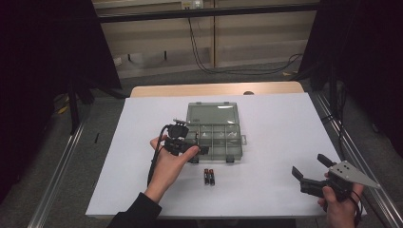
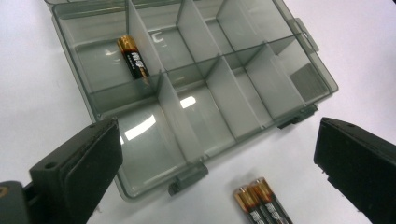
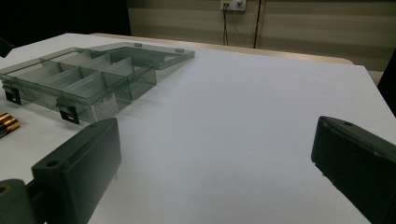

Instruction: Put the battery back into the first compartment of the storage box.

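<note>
Black left tongs (image 1: 202, 150) sit mid-frame in the high view, over the near edge of the smoky plastic organizer box (image 1: 236, 142), wide open with nothing in them. One battery (image 2: 133, 58) lies in the box's upper-left compartment, two more batteries (image 1: 209, 176) on the white bench (image 1: 275, 156) just below it. Right tongs (image 1: 310, 164), lower right, gape empty too.

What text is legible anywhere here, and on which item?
None legible.
Battery in the box: white print on the black wrap, too blurred.
Two batteries on the table: print cut off and blurred.
White sticker on the organizer box wall: print too small.
</note>
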`<state>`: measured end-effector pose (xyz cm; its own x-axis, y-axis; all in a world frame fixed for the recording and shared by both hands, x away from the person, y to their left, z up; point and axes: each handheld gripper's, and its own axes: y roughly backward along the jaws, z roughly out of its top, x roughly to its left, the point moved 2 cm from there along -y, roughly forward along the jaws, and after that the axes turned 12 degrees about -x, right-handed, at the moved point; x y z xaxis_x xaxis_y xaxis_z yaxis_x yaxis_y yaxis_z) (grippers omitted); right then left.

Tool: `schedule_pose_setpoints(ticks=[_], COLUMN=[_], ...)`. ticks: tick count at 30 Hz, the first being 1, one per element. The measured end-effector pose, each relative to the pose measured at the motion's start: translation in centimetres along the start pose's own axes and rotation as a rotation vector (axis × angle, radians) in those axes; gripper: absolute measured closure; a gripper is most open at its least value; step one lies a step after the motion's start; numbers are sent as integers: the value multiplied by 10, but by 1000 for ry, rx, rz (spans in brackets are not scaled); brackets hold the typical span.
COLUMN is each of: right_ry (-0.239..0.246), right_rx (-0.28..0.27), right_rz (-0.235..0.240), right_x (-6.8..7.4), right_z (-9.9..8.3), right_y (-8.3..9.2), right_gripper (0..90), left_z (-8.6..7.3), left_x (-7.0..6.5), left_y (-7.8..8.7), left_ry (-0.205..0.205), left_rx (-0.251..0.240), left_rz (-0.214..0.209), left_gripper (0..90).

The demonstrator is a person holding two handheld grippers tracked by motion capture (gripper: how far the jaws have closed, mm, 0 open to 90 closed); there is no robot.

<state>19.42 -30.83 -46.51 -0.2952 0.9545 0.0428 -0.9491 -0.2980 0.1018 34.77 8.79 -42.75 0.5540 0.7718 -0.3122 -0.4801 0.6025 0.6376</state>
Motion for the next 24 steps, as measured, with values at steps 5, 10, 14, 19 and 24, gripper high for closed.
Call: schedule_pose_setpoints(ticks=[5,10,14,19,24], right_ry=[7,5,4,-1,6], right_rx=[-3,-2,-2,-4,1], right_rz=[0,0,-1,-4,0], right_x=[0,0,0,0,1], right_z=[0,1,1,1,0], right_y=[0,0,0,1,0], right_gripper=[12,12,12,12,12], left_z=[-6,-16,-22,-30,-38], left_x=[-9,-16,-19,-22,-24], left_y=[5,8,9,9,10], left_ry=[-6,-18,-18,-11,-16], left_rx=[-9,3,10,14,25], left_rz=[-1,0,-4,-1,-4], left_gripper=[22,28,36,47,74])
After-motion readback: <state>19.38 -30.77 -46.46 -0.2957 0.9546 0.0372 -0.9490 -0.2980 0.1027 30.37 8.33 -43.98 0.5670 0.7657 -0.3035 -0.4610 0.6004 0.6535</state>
